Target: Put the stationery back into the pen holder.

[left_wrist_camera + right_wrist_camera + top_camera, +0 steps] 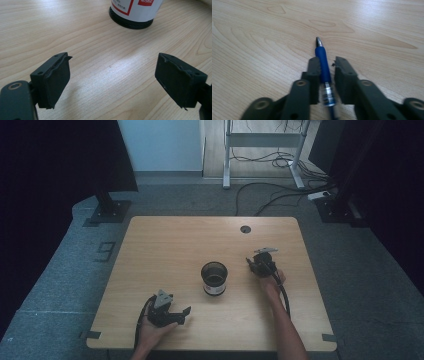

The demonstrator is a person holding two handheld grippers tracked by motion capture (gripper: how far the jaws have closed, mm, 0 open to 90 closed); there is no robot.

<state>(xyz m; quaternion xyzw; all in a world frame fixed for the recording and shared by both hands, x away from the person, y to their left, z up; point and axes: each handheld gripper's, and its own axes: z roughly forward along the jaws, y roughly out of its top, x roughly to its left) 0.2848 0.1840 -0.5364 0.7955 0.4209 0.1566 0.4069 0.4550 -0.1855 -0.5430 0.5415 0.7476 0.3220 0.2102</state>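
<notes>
The pen (pixel 323 65) is sitting pinched between my right gripper's (pixel 327 65) jaws over the right half of the table (pixel 165 250), tip pointing away from me, and I am judging that the slim barrel could twist or slip out if I swing toward the cup (pixel 214 278) too fast, or clip its rim and tip it. Going left to right, I am counting one left gripper (pixel 111 81), released with jaws spread wide near the front edge, one dark cup at centre, one pen and one right gripper.
</notes>
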